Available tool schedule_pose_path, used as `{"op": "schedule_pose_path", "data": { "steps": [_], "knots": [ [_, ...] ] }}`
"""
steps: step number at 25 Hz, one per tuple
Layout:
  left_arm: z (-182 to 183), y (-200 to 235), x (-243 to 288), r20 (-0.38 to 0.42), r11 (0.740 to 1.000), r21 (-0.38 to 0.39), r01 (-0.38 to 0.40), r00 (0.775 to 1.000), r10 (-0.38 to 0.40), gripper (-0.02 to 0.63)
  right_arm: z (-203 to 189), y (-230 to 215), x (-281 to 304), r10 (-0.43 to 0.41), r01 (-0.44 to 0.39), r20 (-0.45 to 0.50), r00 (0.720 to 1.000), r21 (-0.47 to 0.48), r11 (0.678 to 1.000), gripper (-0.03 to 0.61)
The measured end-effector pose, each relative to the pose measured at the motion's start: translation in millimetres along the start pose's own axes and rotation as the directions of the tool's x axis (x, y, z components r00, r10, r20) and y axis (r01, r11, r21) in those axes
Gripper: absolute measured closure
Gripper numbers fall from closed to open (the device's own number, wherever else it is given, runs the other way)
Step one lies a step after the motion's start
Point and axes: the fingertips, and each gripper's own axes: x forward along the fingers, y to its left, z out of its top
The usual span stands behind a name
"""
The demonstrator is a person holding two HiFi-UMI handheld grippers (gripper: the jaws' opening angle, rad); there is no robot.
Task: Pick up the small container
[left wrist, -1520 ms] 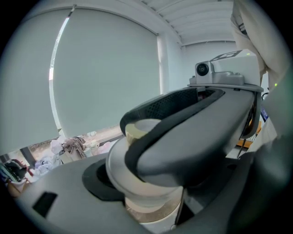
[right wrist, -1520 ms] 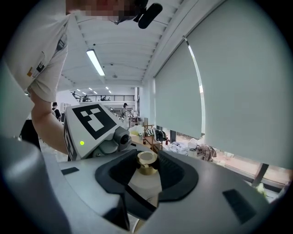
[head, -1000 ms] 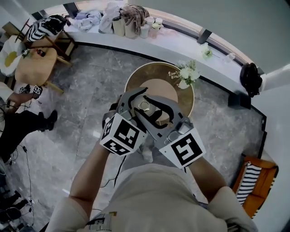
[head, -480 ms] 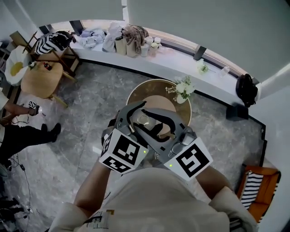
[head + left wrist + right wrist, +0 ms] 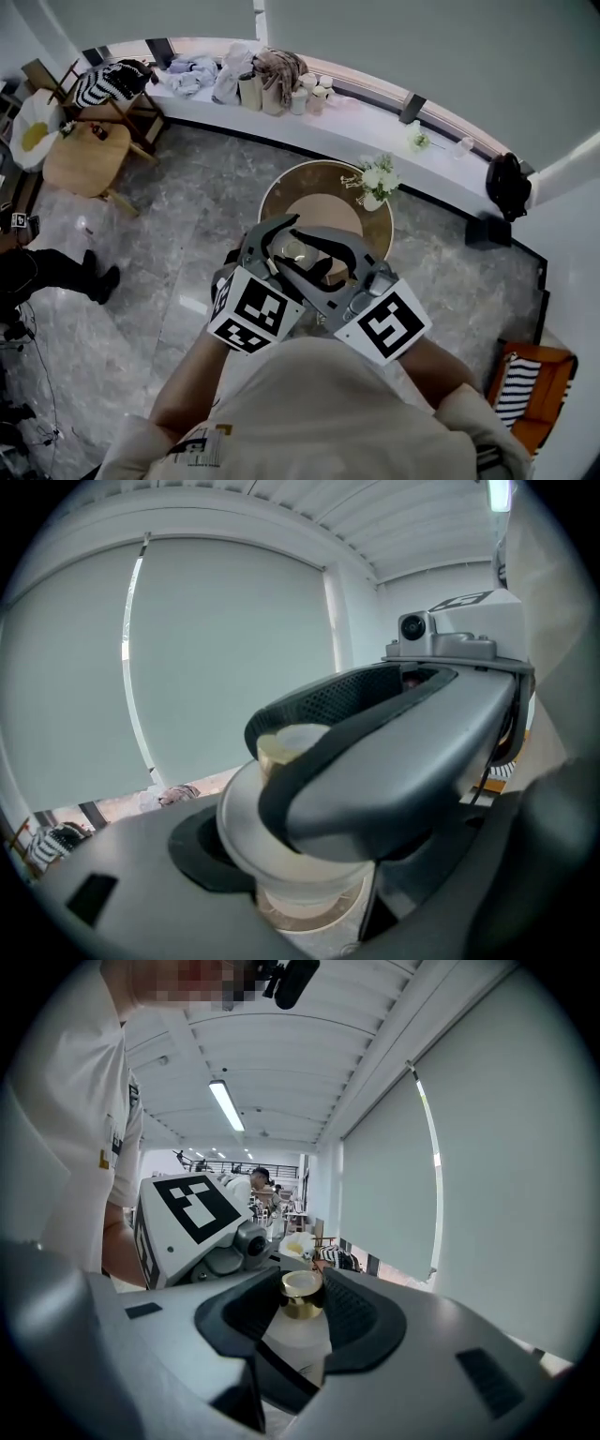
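In the head view the small container (image 5: pixel 296 249), a frosted white jar with a gold cap, is held up above the round wooden table (image 5: pixel 281 187). Both grippers meet on it. My left gripper (image 5: pixel 287 244) is shut on the jar's white body (image 5: pixel 281 864), which fills its own view. My right gripper (image 5: pixel 311 259) crosses over from the right. Its ribbed pads press on the gold cap (image 5: pixel 302 1295), with the white body (image 5: pixel 295 1340) showing below. One right finger (image 5: pixel 394 752) blocks much of the left gripper view. The left gripper's marker cube (image 5: pixel 192 1208) shows behind the cap.
A vase of white flowers (image 5: pixel 377 178) stands at the table's far right rim. A long white ledge (image 5: pixel 375 117) with clothes and jars (image 5: pixel 262 70) curves along the window. A wooden chair (image 5: pixel 80 155), a seated person's legs (image 5: pixel 37 272), a black bag (image 5: pixel 506 183) and an orange seat (image 5: pixel 530 384) ring the floor.
Both grippers keep the same hold on the container. The head view has drifted slightly, and the person at the left edge has shifted further out of frame.
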Motion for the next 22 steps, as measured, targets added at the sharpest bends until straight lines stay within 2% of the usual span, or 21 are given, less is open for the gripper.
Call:
{"op": "schedule_pose_path", "data": {
  "steps": [11, 22],
  "knots": [
    [-14.4, -3.1, 13.5, -0.031, 0.999, -0.024, 0.023, 0.999, -0.024, 0.275, -18.2, -6.1, 1.3, 0.000, 0.001, -0.024, 1.000, 0.036, 0.999, 0.437],
    [-13.0, -5.0, 18.0, -0.033, 0.999, -0.019, 0.031, 0.999, -0.032, 0.275, -19.8, -9.8, -1.9, -0.009, 0.010, -0.021, 1.000, 0.041, 0.999, 0.437]
  ]
}}
